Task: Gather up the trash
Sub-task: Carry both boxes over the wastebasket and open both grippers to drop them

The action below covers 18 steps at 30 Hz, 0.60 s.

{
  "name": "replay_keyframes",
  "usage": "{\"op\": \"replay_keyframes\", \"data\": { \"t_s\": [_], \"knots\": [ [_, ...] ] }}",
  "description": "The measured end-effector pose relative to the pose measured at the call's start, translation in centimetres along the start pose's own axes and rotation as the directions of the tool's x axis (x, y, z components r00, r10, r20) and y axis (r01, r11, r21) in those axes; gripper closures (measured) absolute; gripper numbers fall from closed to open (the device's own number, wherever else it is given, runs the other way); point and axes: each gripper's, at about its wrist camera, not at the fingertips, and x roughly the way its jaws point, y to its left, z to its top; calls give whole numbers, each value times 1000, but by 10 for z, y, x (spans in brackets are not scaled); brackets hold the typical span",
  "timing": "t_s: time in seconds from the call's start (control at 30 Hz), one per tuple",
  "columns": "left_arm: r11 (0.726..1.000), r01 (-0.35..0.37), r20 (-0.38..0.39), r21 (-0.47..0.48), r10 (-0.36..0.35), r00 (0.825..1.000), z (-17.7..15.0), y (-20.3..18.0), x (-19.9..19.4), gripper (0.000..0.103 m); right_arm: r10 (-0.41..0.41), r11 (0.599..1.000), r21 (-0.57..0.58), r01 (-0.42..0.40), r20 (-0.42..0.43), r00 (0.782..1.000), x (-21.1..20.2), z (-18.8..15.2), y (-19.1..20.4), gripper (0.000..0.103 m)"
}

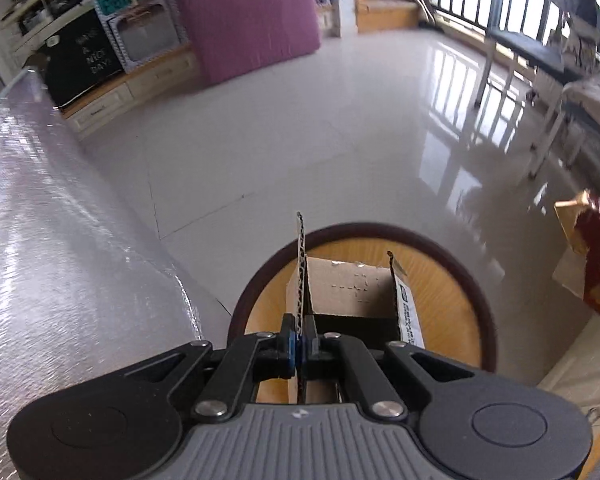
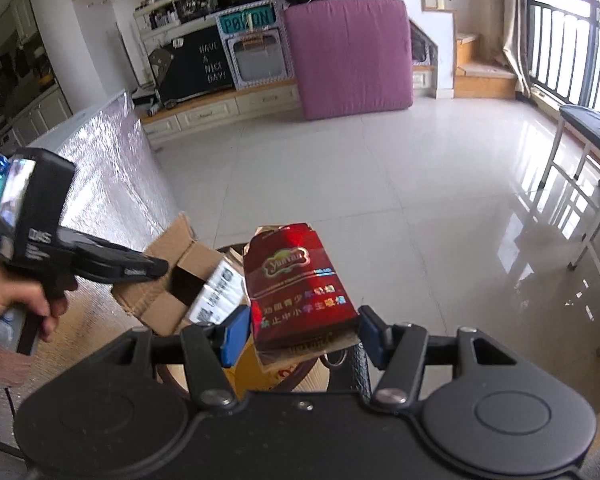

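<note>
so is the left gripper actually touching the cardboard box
Touching. In the left wrist view the left gripper has its blue pads shut on an upright flap of the cardboard box, with no gap.

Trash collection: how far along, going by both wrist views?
Done: nothing visibly binned. In hand: left gripper is shut on a flap of the cardboard box; right gripper clamps the red carton. Left: both hang over the round bin, unreleased.
</note>
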Motion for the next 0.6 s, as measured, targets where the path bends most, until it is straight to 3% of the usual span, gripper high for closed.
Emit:
{"op": "replay_keyframes", "data": {
  "t_s": [0.2, 0.27, 0.3, 0.37, 0.6],
  "knots": [
    [1000, -7, -36, 29, 8, 999, -6, -4, 33, 98, 11, 999, -42, -14, -68, 998, 39, 5, 11, 44],
    [999, 12, -48, 36, -10, 999, -10, -4, 40, 85, 12, 999, -46, -16, -88, 996, 50, 7, 14, 44],
    [999, 13, -61, 39, -10, 998, -11, -3, 45, 67, 11, 999, -48, -16, -99, 995, 56, 7, 15, 44],
    [999, -7, -62, 46, 10, 998, -15, 0, 46, 44, 6, 999, -50, -12, -115, 993, 68, 8, 15, 44],
    [999, -6, -98, 48, 11, 995, -24, 1, 47, 31, 9, 998, -60, -20, -173, 985, 104, 11, 20, 44]
  ]
}}
